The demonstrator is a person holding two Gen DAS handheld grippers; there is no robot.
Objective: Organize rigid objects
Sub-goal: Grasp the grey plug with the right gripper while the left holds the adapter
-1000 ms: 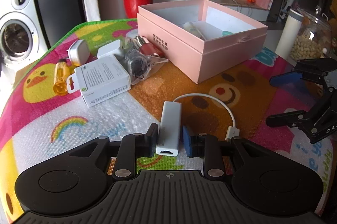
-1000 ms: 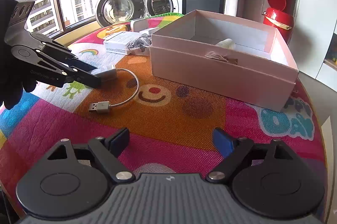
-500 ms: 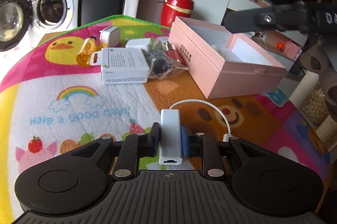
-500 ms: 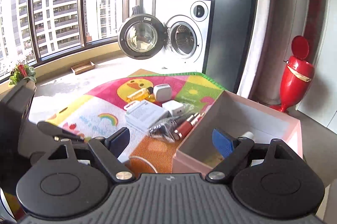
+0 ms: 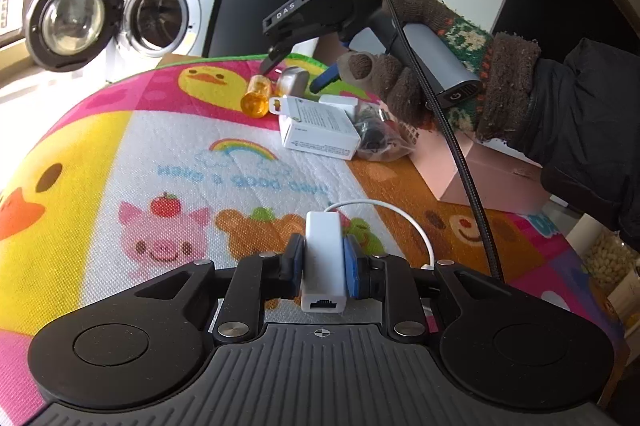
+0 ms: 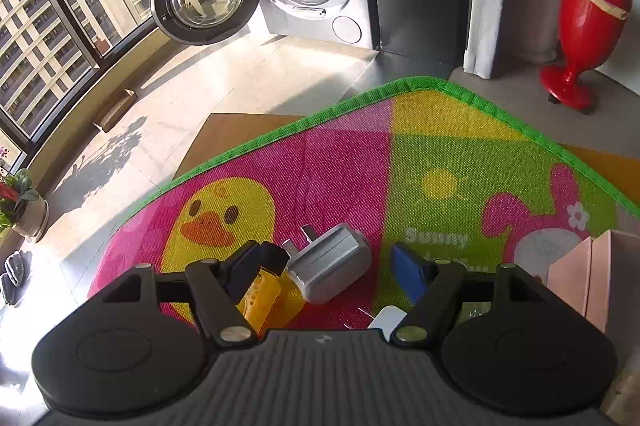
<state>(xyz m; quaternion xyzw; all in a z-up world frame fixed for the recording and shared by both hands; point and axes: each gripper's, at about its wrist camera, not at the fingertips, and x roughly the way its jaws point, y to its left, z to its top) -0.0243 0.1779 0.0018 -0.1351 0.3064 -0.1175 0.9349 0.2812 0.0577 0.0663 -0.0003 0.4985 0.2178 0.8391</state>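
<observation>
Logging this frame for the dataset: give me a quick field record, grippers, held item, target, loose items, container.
left gripper: shut on white adapter, cable looping right
right gripper: open, over grey plug charger
likely target: grey plug charger, between the open jaws, not gripped
nearby: orange bottle beside the charger, white box, bagged items
container: pink box, contents hidden here
surface: cartoon mat

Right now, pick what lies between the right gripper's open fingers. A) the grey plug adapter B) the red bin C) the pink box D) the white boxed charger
A: in the right wrist view the grey plug adapter lies on the mat between the spread fingers of the right gripper, not yet clamped.
</observation>
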